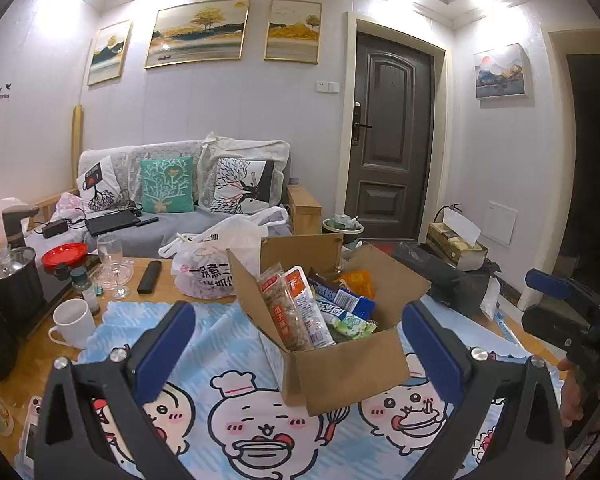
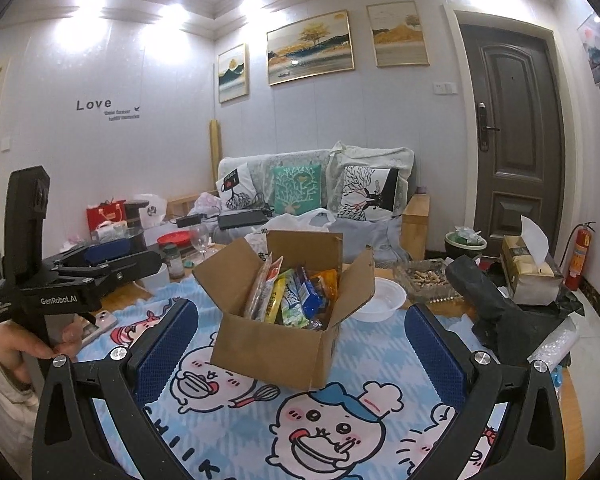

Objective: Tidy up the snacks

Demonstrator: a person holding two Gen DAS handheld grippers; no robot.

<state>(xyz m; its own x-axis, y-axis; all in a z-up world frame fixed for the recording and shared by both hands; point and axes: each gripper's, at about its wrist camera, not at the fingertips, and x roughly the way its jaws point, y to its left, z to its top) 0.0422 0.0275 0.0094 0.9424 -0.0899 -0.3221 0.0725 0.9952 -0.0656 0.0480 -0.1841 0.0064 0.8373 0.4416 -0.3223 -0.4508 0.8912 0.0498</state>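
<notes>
An open cardboard box (image 1: 348,372) stands on a blue cartoon cloth (image 1: 236,344); it also shows in the right wrist view (image 2: 272,344). It holds several snack packets (image 1: 300,312), upright and packed together, also seen from the right (image 2: 296,300). My left gripper (image 1: 296,324) is open and empty, with the box between and beyond its fingers. My right gripper (image 2: 300,320) is open and empty, short of the box. The left gripper shows at the left of the right wrist view (image 2: 100,256), the right one at the right edge of the left wrist view (image 1: 556,284).
On the table's left stand a white mug (image 1: 74,322), a wine glass (image 1: 114,260), a spice jar (image 1: 85,286), a remote (image 1: 149,277) and a black pot (image 1: 14,280). A white plastic bag (image 1: 208,264) lies behind the box. A white bowl (image 2: 380,300), an ashtray (image 2: 424,280) and a tissue box (image 2: 528,268) are on the right.
</notes>
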